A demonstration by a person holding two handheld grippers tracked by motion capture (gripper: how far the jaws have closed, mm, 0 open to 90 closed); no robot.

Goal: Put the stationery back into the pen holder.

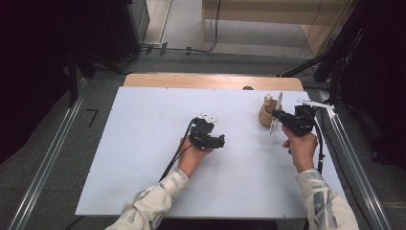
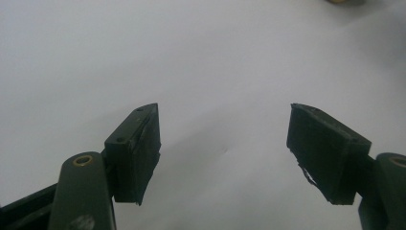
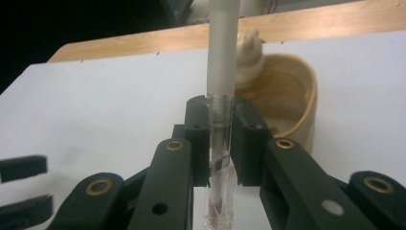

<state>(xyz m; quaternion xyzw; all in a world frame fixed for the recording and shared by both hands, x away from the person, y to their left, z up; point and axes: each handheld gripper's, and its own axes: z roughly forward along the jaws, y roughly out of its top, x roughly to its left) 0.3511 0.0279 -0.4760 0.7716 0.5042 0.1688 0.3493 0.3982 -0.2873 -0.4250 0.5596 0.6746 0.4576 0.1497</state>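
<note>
The tube [image 3: 221, 143], a slim clear one with a long pale cap, stands upright in the right tool [image 3: 221, 143], whose jaws are clamped on its glass just below the cap, above the table [image 1: 143, 182] and just in front of the wooden holder [image 3: 292, 96]. To do this well, I'd say keep it upright and bring it over the holder slowly, so nothing knocks. The left tool [image 2: 222, 148] hovers over bare table, jaws apart and gripping nothing.
</note>
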